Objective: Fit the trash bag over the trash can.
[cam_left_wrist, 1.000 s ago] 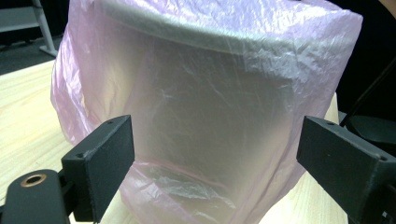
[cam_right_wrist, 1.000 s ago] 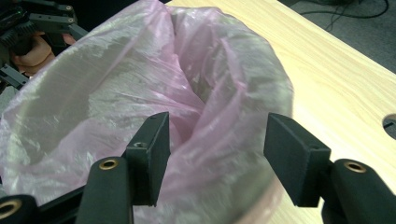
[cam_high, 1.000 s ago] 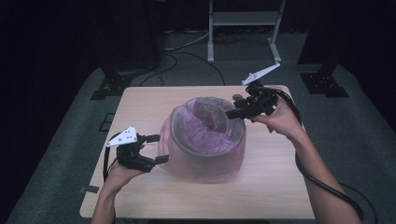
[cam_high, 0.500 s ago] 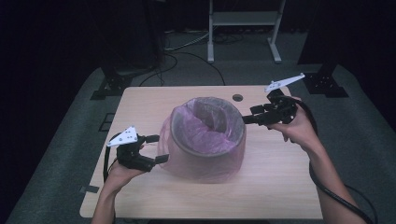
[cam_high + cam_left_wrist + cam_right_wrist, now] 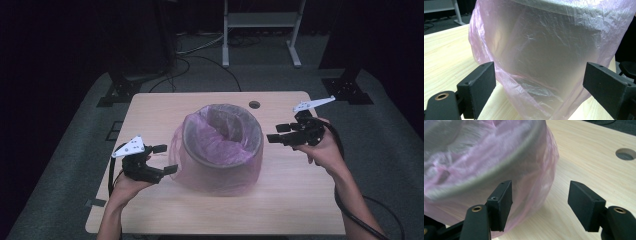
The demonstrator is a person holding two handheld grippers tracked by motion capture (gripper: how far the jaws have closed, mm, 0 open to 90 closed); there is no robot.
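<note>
2 grippers flank the bin (image 5: pixel 222 145), a round one lined with a pink plastic bag (image 5: pixel 212 142) that drapes down its outside, standing near the middle of the tabletop (image 5: pixel 300 200). From the high view you can see your left gripper (image 5: pixel 162 159) just beside the bin's left flank and your right gripper (image 5: pixel 274 134) off its right rim, with a small round hole (image 5: pixel 254 104) in the tabletop behind. Your left gripper view adds what the high one cannot: its jaws are spread wide with the bag's crinkled skirt (image 5: pixel 544 57) between them, neither pad pressing on it. Your right gripper view shows jaws that have just been opening, now spread apart, the bag-covered wall beside one pad and bare wood in the gap.
</note>
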